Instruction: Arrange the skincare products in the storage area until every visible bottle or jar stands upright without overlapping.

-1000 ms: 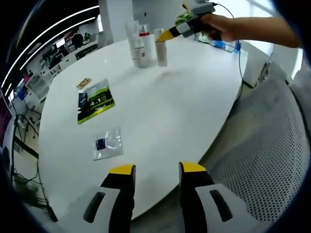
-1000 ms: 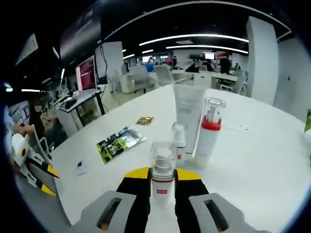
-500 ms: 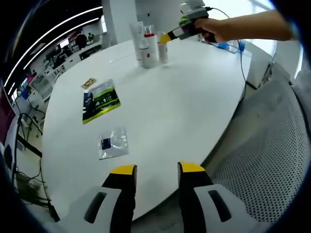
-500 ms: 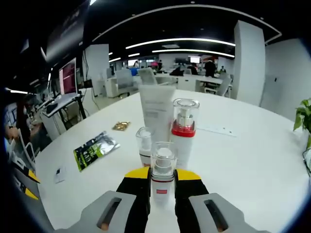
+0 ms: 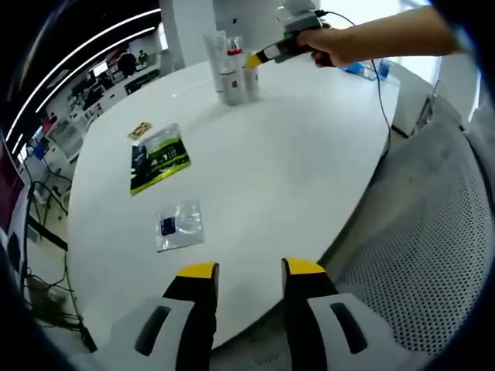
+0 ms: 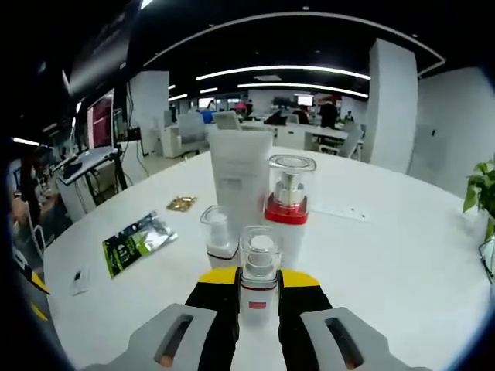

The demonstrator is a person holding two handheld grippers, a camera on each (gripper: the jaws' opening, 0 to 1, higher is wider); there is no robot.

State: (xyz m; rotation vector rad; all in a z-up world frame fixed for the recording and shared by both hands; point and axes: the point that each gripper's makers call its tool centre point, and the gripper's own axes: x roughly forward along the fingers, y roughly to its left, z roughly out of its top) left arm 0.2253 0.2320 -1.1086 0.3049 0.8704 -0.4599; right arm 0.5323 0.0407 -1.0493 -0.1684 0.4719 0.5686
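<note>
Right gripper (image 6: 259, 280) closed tight on a small pump bottle (image 6: 259, 272), with one yellow-tipped jaw pressed on each side. Small pump bottle standing straight up, clear cap on top, red label low on its front. At 12 o'clock from it, just behind, a tall bottle with a red collar (image 6: 288, 207) and a clear cap, upright. At 11 o'clock, a short clear-capped bottle (image 6: 217, 238), upright. Behind those two, a big white tube (image 6: 240, 174) standing on end. All four close together on the round white table (image 6: 402, 255). Cannot tell if any of them touch.

Left gripper (image 5: 246, 270) hanging over the near edge of the table, jaws parted a little, nothing between them, touching nothing. At 11 o'clock from it, a clear plastic packet (image 5: 179, 226) lying flat. Farther along, a green and black packet (image 5: 158, 158), then a small gold packet (image 5: 138, 131). At 12 o'clock, far across the table, the group of bottles, with a hand (image 5: 334, 45) holding the right gripper there. At 3 o'clock, a grey mesh chair (image 5: 429, 232).
</note>
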